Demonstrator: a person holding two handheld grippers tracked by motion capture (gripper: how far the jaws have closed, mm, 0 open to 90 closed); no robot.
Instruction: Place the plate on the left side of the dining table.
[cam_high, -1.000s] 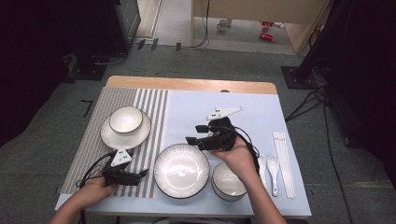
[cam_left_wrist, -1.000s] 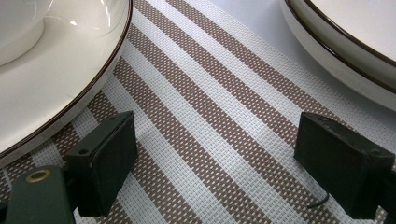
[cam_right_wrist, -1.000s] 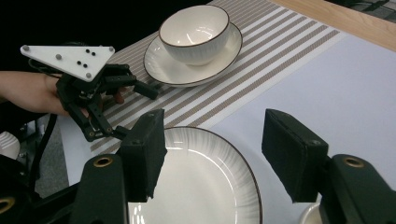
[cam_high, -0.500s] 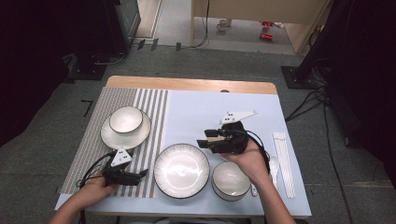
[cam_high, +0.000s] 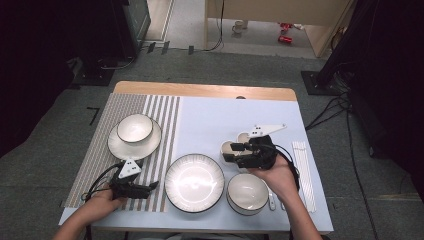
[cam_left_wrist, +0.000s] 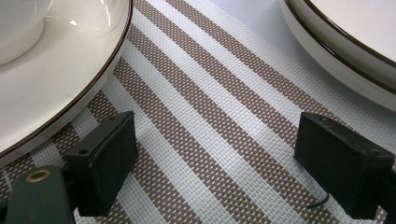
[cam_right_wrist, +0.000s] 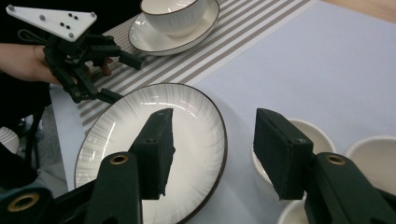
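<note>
Right tongs (cam_high: 229, 156), seen from above and along their own jaws (cam_right_wrist: 212, 149): half open, the jaws having just been closing, with nothing between them; through the gap only the desk (cam_high: 220, 115) and the rim of the plate (cam_right_wrist: 154, 154) are seen. The near cup (cam_high: 227, 148), the thing reached for, stands on the desk just beside the tips, partly behind one jaw in the right gripper view (cam_right_wrist: 306, 133), apart from both pads as far as can be told. The far cup (cam_high: 243, 137) stands touching or nearly touching it, on the side away from the person. A bowl (cam_high: 248, 194) sits under the hand that bears these tongs, with a spoon (cam_high: 271, 204) just beside it and chopsticks (cam_high: 304, 175) farther out. Left tongs (cam_high: 150, 187): wide open and holding nothing (cam_left_wrist: 215, 158), low over the striped mat (cam_left_wrist: 219, 107), between the plate and a saucer (cam_high: 150, 145) that carries a second bowl (cam_high: 134, 127). Judged stage: the approach to the near cup is almost complete, yet no grip is made; closing on the cup, lifting it and setting it down are all left to do, as is anything intended for the far cup.
</note>
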